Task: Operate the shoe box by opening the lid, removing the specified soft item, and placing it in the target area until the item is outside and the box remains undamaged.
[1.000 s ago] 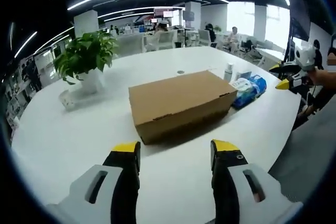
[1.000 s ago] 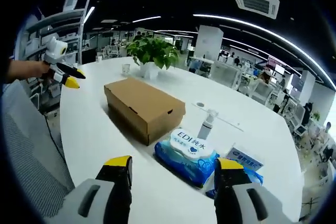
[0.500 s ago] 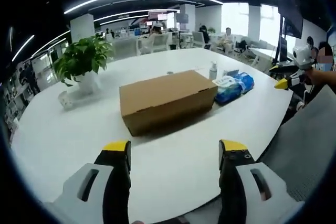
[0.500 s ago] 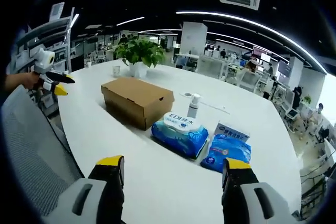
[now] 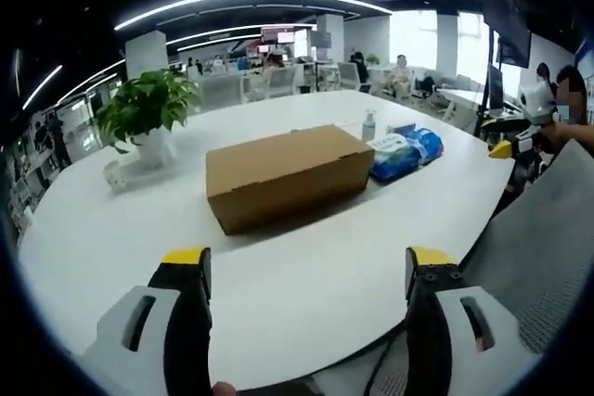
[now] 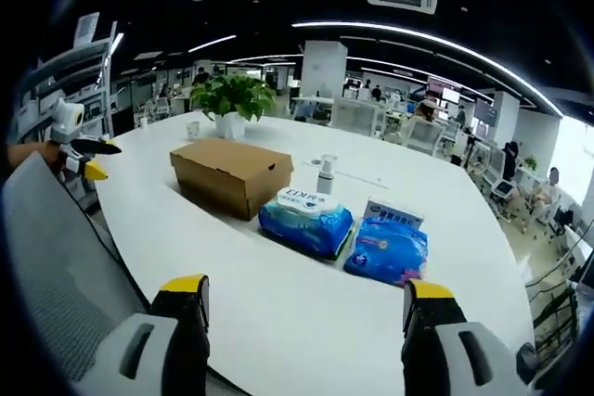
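Both tongs, left (image 5: pixel 302 271) and right (image 6: pixel 302 299), gape empty, well back from the closed shoe box (image 5: pixel 288 173) mid-tabletop (image 5: pixel 306 275). Better to approach squarely and lift the lid's front edge gently.

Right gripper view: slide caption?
Open right gripper faces closed shoe box, two wipe packs and potted plant on white table.
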{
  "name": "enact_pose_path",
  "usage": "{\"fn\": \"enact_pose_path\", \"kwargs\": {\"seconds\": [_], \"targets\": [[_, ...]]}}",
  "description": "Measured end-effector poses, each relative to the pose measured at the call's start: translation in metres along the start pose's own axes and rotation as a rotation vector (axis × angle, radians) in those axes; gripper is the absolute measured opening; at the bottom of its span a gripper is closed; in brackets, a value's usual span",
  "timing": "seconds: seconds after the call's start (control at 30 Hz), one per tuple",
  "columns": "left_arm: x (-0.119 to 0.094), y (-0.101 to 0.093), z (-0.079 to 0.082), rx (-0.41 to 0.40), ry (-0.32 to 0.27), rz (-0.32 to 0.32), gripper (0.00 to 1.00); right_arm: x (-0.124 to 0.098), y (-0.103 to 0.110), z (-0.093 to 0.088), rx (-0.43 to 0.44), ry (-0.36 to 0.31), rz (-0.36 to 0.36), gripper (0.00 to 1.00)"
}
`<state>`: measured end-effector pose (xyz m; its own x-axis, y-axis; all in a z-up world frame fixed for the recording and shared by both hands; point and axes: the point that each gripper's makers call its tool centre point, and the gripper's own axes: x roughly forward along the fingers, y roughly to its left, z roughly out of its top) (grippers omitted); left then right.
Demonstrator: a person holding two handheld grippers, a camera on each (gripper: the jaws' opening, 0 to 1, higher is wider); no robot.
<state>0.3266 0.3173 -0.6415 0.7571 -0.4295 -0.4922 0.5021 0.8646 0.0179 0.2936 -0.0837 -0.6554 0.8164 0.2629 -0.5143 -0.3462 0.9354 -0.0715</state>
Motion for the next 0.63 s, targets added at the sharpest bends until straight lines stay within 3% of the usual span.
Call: {"fn": "enact_pose_path", "kwargs": {"seconds": [0.27,0.63], "targets": [[0.001,0.001,-0.002,0.01,0.002,0.009,0.94,0.0,0.017,-0.007,-0.041,0.025,0.026,0.92],[0.001,-0.001,-0.004,0.009,0.01,0.006,0.99,0.0,0.021,-0.012,-0.014,0.042,0.019,0.93]]}}
